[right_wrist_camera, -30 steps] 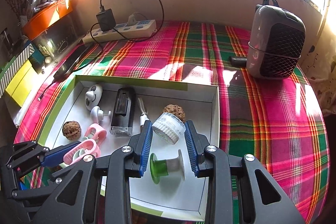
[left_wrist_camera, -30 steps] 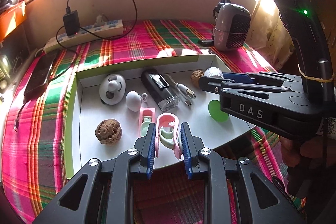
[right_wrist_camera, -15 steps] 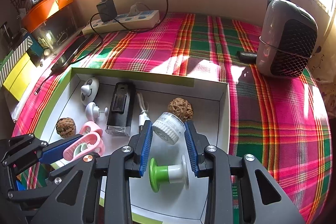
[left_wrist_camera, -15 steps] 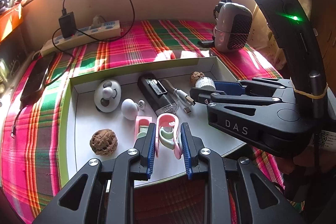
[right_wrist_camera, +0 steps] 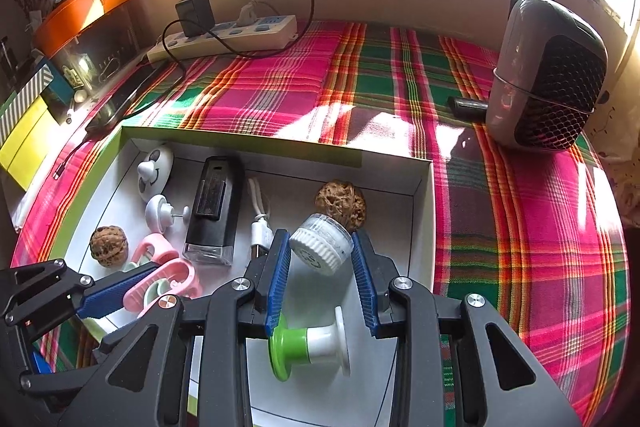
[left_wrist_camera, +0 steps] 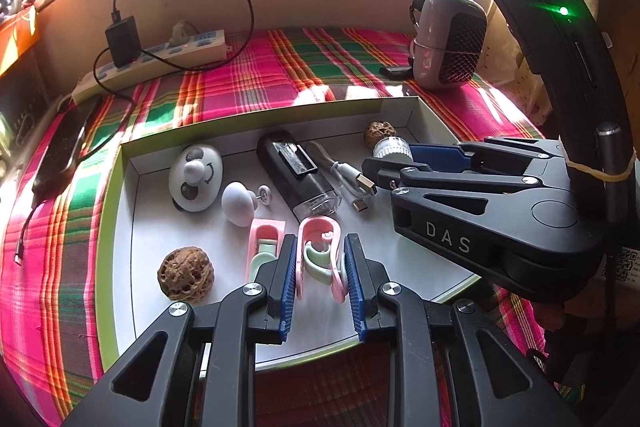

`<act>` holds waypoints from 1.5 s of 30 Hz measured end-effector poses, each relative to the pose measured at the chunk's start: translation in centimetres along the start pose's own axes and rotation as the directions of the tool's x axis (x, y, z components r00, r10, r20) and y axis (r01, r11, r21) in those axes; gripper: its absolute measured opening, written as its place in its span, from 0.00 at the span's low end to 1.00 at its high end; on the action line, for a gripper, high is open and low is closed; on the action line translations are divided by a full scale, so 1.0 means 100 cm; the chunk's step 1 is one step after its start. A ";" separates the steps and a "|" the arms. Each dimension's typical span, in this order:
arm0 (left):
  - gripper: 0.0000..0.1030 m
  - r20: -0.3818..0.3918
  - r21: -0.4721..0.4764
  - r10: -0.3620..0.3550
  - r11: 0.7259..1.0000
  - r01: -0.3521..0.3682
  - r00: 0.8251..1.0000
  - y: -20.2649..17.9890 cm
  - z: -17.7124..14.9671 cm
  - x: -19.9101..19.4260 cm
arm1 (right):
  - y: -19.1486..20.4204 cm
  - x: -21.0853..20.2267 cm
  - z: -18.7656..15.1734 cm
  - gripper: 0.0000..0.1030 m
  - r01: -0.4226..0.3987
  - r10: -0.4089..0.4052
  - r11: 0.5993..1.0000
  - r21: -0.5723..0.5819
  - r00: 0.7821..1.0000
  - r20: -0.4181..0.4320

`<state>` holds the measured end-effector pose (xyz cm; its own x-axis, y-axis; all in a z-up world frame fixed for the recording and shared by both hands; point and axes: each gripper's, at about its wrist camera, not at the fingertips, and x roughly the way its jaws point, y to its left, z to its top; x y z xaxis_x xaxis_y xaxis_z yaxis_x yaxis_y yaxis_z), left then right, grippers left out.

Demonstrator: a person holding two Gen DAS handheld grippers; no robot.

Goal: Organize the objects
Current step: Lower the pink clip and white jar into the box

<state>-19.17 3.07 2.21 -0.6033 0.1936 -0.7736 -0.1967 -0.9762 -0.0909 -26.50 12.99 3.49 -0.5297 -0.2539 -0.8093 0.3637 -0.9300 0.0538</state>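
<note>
Left claw [left_wrist_camera: 320,267] clamps pink clip [left_wrist_camera: 318,259]; right claw [right_wrist_camera: 322,267] grips white cap [right_wrist_camera: 320,249].

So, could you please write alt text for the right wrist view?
The right hand-held gripper grips a small white ridged cap above a white tray holding walnuts, a black device and a green-and-white spool; the tray sits on a plaid cloth.

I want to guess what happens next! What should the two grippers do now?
Probably lift both straight up out of the box. The right hand-held gripper grips the white cap, and the left hand-held gripper grips the pink clip, both low inside it.
</note>
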 end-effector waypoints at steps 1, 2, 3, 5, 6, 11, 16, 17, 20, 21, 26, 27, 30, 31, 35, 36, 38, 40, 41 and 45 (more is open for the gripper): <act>0.21 0.000 -0.001 -0.001 1.000 0.001 1.000 0.000 0.000 0.000 | 0.000 0.000 0.000 0.32 0.003 -0.003 1.000 -0.002 1.000 0.002; 0.21 0.000 -0.001 -0.001 1.000 0.001 1.000 0.000 0.000 0.000 | 0.001 0.000 0.000 0.32 0.005 -0.005 1.000 -0.002 1.000 0.002; 0.21 0.000 0.000 -0.001 1.000 0.001 1.000 0.000 0.000 0.000 | 0.001 0.000 0.000 0.32 0.008 -0.008 1.000 -0.003 1.000 0.002; 0.21 -0.001 0.003 0.001 1.000 -0.001 1.000 0.000 0.000 0.000 | 0.002 0.000 -0.001 0.32 0.010 -0.010 1.000 -0.005 1.000 0.002; 0.21 0.000 0.005 0.001 1.000 -0.001 1.000 -0.001 0.000 0.000 | 0.002 0.000 -0.001 0.32 0.008 -0.008 1.000 -0.006 1.000 0.001; 0.21 -0.003 0.015 0.003 1.000 -0.003 1.000 -0.004 -0.001 0.001 | 0.004 0.001 -0.001 0.32 0.014 -0.014 1.000 -0.011 1.000 0.000; 0.21 -0.004 0.016 0.003 1.000 -0.003 1.000 -0.005 -0.001 0.001 | 0.004 0.001 -0.002 0.32 0.016 -0.016 1.000 -0.011 1.000 0.000; 0.21 -0.005 0.017 0.003 1.000 -0.003 1.000 -0.005 -0.001 0.001 | 0.004 0.001 -0.002 0.32 0.016 -0.016 1.000 -0.011 1.000 0.001; 0.21 -0.005 0.020 0.004 1.000 -0.004 1.000 -0.006 -0.002 0.001 | 0.004 0.001 -0.002 0.32 0.016 -0.016 1.000 -0.009 1.000 0.002; 0.21 -0.005 0.024 0.005 1.000 -0.005 1.000 -0.006 -0.002 0.001 | 0.004 0.001 -0.002 0.32 0.016 -0.016 1.000 -0.009 1.000 0.001; 0.21 -0.005 0.024 0.006 1.000 -0.006 1.000 -0.006 -0.002 0.002 | 0.003 0.002 -0.002 0.32 0.016 -0.015 1.000 -0.008 1.000 0.001; 0.21 -0.005 0.024 0.005 1.000 -0.005 1.000 -0.006 -0.002 0.002 | 0.003 0.001 -0.002 0.32 0.016 -0.016 1.000 -0.007 1.000 0.001; 0.21 -0.006 0.024 0.006 1.000 -0.006 1.000 -0.006 -0.002 0.002 | 0.002 0.000 -0.002 0.32 0.014 -0.014 1.000 0.000 1.000 0.002; 0.21 -0.005 0.023 0.005 1.000 -0.005 1.000 -0.006 -0.002 0.001 | 0.002 0.000 -0.002 0.32 0.014 -0.014 1.000 0.004 1.000 0.003; 0.22 -0.006 0.023 0.008 1.000 -0.008 1.000 -0.006 -0.002 0.001 | 0.000 -0.001 -0.002 0.32 0.019 -0.019 1.000 0.015 1.000 0.005; 0.23 -0.005 0.023 0.009 1.000 -0.009 1.000 -0.007 -0.003 0.001 | 0.000 -0.002 -0.002 0.32 0.019 -0.019 1.000 0.015 1.000 0.005; 0.24 -0.005 0.021 0.010 1.000 -0.010 1.000 -0.006 -0.003 0.001 | 0.000 -0.001 -0.002 0.32 0.020 -0.020 1.000 0.016 1.000 0.005; 0.24 -0.005 0.022 0.009 1.000 -0.009 1.000 -0.006 -0.003 0.001 | 0.000 -0.002 -0.002 0.34 0.022 -0.023 1.000 0.017 1.000 0.006; 0.24 -0.005 0.022 0.010 1.000 -0.010 1.000 -0.005 -0.003 0.001 | 0.001 -0.002 -0.002 0.35 0.021 -0.021 1.000 0.017 1.000 0.006; 0.24 -0.005 0.021 0.009 1.000 -0.009 1.000 -0.005 -0.003 0.000 | 0.002 -0.002 -0.002 0.37 0.019 -0.019 1.000 0.014 1.000 0.006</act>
<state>-18.85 3.56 2.03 -0.6011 0.1840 -0.7777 -0.2072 -0.9757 -0.0707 -26.22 12.93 3.53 -0.5411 -0.2378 -0.8066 0.3425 -0.9384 0.0468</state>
